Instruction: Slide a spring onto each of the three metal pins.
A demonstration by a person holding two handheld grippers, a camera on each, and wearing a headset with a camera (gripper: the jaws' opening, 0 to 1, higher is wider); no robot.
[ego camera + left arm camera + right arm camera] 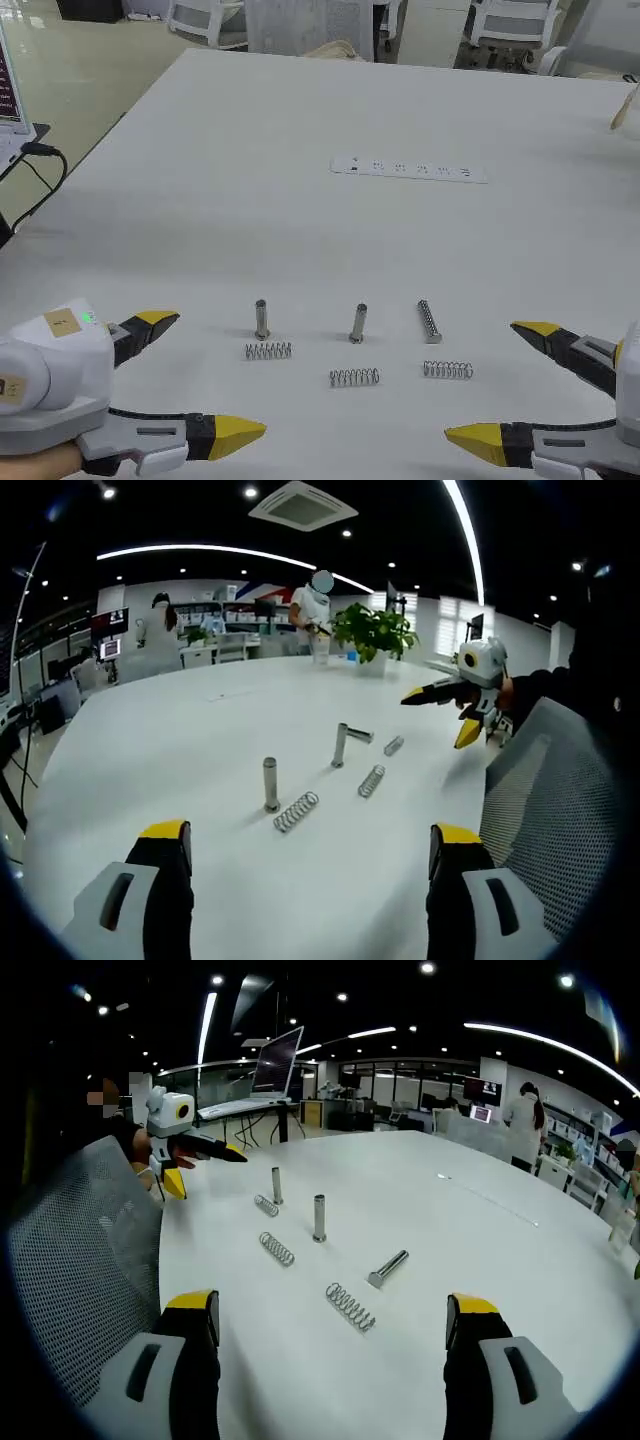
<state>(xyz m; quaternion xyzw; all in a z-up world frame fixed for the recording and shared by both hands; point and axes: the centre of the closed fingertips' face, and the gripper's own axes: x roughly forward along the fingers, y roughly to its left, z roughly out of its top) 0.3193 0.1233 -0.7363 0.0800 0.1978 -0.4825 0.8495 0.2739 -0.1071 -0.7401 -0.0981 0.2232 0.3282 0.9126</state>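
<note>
Three metal pins stand in a row on the white table. The left pin and the middle pin are upright; the right pin lies on its side. A loose spring lies in front of each: left spring, middle spring, right spring. My left gripper is open at the lower left, short of the left spring. My right gripper is open at the lower right, beside the right spring and the lying pin. Both grippers are empty.
A white power strip lies farther back on the table. A laptop with a black cable is at the far left. Office chairs stand beyond the far edge. A mesh chair back is close beside the table.
</note>
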